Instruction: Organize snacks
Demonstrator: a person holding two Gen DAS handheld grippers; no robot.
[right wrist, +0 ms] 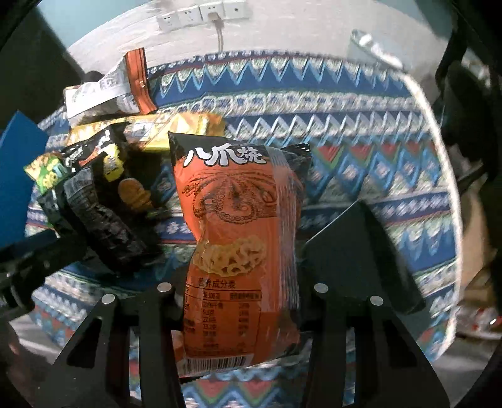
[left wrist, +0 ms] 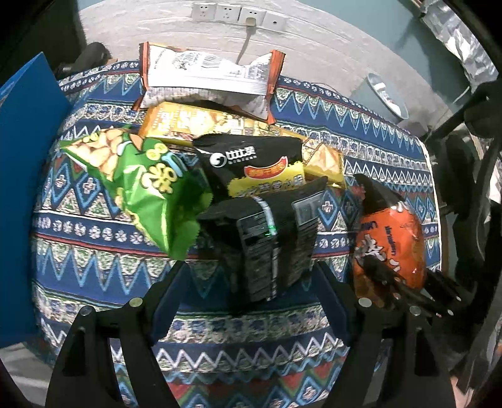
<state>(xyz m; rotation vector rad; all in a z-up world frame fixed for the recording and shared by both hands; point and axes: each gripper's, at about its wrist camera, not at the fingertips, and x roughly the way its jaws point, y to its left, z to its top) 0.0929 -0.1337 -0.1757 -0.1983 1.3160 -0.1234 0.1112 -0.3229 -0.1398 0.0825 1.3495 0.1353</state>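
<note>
My left gripper (left wrist: 251, 276) stands open around a dark black snack pack (left wrist: 266, 241) that rests on the patterned tablecloth (left wrist: 94, 238); the jaws do not press it. My right gripper (right wrist: 241, 251) is shut on an orange octopus-print snack bag (right wrist: 238, 238) and holds it above the cloth; the bag also shows at the right of the left wrist view (left wrist: 389, 238). Behind lie a green bag (left wrist: 141, 175), a black-and-yellow bag (left wrist: 257, 163), a yellow box (left wrist: 219, 125) and a white-and-orange bag (left wrist: 207, 75).
A blue board (left wrist: 22, 188) stands at the table's left edge. A grey bin (left wrist: 382, 94) stands on the floor beyond the far right edge. Wall sockets (left wrist: 238, 14) with a cable are on the wall behind. The table's right edge (right wrist: 439, 157) curves close by.
</note>
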